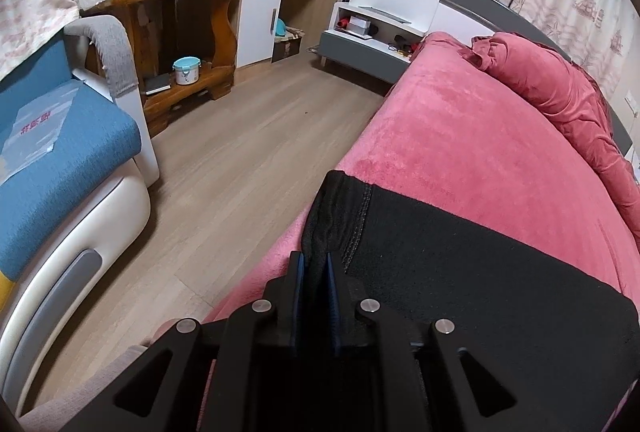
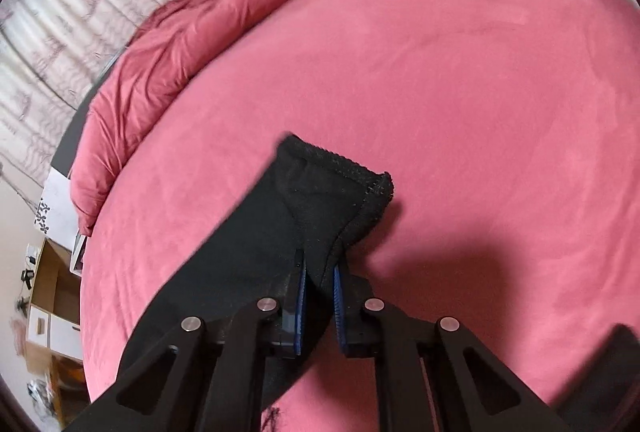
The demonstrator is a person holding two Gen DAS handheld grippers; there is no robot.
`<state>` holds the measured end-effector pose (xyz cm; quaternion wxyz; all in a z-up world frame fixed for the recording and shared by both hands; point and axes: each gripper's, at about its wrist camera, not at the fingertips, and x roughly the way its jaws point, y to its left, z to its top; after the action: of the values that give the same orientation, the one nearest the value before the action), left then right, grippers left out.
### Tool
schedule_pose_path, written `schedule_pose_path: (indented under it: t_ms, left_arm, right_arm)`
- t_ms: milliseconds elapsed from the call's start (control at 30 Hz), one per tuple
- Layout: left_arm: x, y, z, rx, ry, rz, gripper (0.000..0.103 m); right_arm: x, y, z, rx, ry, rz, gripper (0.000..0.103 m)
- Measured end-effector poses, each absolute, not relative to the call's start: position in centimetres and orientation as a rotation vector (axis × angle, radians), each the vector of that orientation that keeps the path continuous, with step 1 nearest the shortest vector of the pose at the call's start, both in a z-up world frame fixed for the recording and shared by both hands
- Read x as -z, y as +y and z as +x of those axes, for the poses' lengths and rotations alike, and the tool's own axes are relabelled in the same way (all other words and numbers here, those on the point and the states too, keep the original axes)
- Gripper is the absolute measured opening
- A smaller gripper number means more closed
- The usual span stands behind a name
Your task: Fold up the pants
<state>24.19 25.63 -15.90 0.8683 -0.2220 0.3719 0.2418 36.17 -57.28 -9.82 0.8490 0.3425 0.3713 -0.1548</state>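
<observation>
At the lower centre of each view, the left gripper (image 1: 316, 272) and the right gripper (image 2: 320, 272) have their fingers clamped on black pants (image 1: 460, 264) lying across the pink bed (image 1: 460, 136).

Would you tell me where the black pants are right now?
The black pants lie along the near edge of the pink bed, beside the wooden floor; the left gripper pinches the waistband end and the right gripper the hem end.

Black pants (image 1: 460, 256); pink bedspread (image 1: 460, 128)
</observation>
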Motion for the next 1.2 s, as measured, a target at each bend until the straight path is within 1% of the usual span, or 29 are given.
schedule_pose_path:
  t_ms: [100,200,267,333,400,433,467,500,533,633,733,833,967,1100,1200]
  left_arm:
    - [15.1,25.3,24.7,-0.453,0.779,-0.452,0.011]
    - [13.9,24.7,25.5,-0.379,0.762,-0.434,0.011]
    - [13.3,23.8,26.5,-0.344,0.767,-0.388,0.011]
    - [13.8,23.1,27.7,-0.346,0.819,-0.326,0.011]
    - [14.6,23.2,28.4,-0.345,0.866,-0.323,0.012]
    - [14.7,23.3,28.4,-0.345,0.865,-0.338,0.016]
    - [14.4,23.6,28.1,-0.347,0.859,-0.358,0.018]
    - [14.2,23.8,27.9,-0.354,0.858,-0.369,0.027]
    - [13.8,24.1,27.7,-0.369,0.866,-0.378,0.032]
    - [12.0,24.5,27.0,-0.398,0.866,-0.420,0.032]
    - [10.5,23.8,26.9,-0.326,0.868,-0.513,0.032]
    - [9.6,21.5,28.4,-0.225,0.921,-0.549,0.032]
    - [9.9,18.0,31.8,-0.102,1.025,-0.553,0.032]
    - [11.7,17.6,34.5,-0.093,1.136,-0.664,0.032]
    - [12.7,17.5,35.8,-0.160,1.206,-0.658,0.031]
  right_arm:
    - [8.2,-57.9,33.5,0.359,0.762,0.708,0.011]
    - [7.8,-59.1,29.9,0.421,0.738,0.721,0.011]
    - [9.0,-60.4,28.3,0.446,0.772,0.751,0.011]
    - [11.0,-60.9,27.7,0.473,0.851,0.784,0.012]
    - [12.7,-61.1,26.9,0.476,0.876,0.839,0.020]
    - [12.9,-61.3,26.3,0.482,0.852,0.857,0.027]
    - [12.7,-61.4,25.9,0.512,0.853,0.852,0.049]
    - [12.4,-61.5,25.6,0.559,0.862,0.829,0.059]
    - [11.7,-61.5,25.3,0.604,0.862,0.794,0.059]
    - [9.2,-60.4,25.5,0.633,0.832,0.727,0.059]
    - [6.1,-57.3,27.1,0.556,0.799,0.633,0.059]
    - [4.1,-51.9,30.9,0.383,0.865,0.548,0.059]
    - [4.4,-45.7,35.2,0.215,0.986,0.523,0.059]
    - [6.1,-40.8,38.5,0.156,1.114,0.514,0.059]
    - [7.8,-39.2,39.9,0.188,1.187,0.566,0.059]
